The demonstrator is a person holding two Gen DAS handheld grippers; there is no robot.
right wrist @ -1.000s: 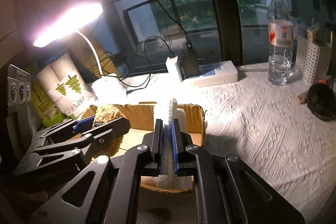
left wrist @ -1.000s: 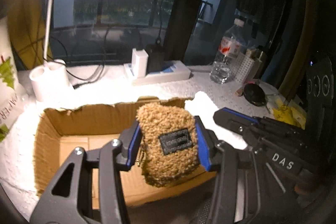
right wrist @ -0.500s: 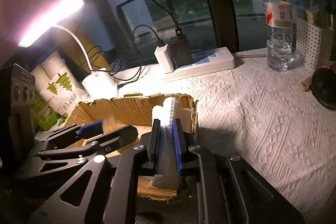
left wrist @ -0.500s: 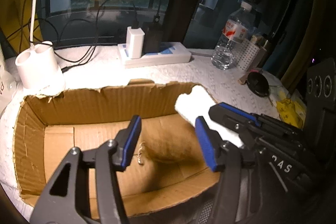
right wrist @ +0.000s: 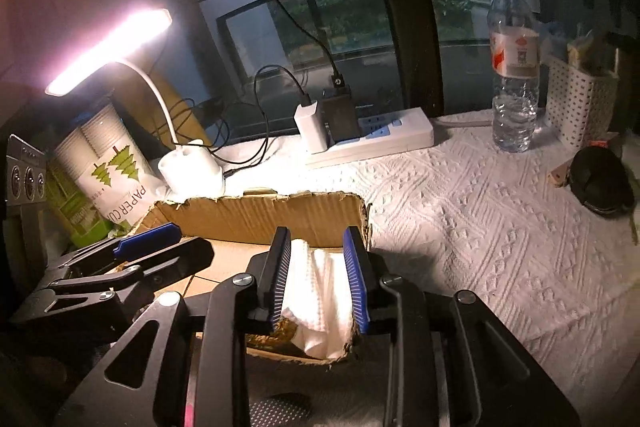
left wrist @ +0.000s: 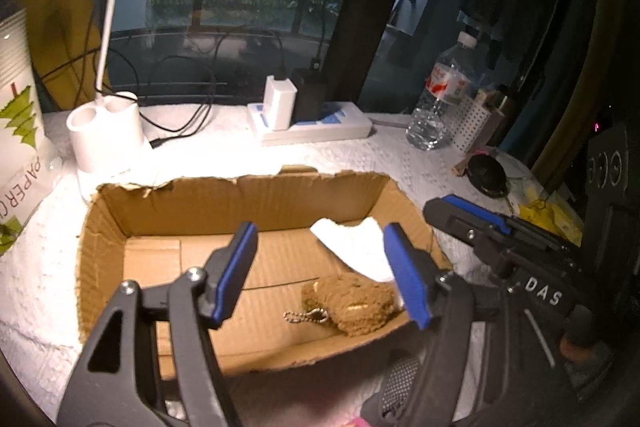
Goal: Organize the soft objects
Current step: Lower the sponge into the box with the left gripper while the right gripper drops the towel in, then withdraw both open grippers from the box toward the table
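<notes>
Pouch (left wrist: 352, 303), fuzzy and light, is lying in the box (left wrist: 104, 227) at 5 o'clock, cloth (left wrist: 356, 247) beside it. Both grippers' fingers have just been opening, holding nothing. Either item is squashing easily; pinching mid-body suits.

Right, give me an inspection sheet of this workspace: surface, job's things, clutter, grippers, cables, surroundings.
Surface: white embossed cloth over the table.
Job's things: open cardboard box holding a brown fuzzy pouch with a ball chain, and a white folded cloth beside it.
Clutter: water bottle, white perforated basket, black round case, paper cup sleeve.
Grippers: left gripper open above the pouch; right gripper open astride the white cloth. Both have just been opening.
Cables: black leads from chargers on the power strip.
Surroundings: lit desk lamp, window with railing and trees.
</notes>
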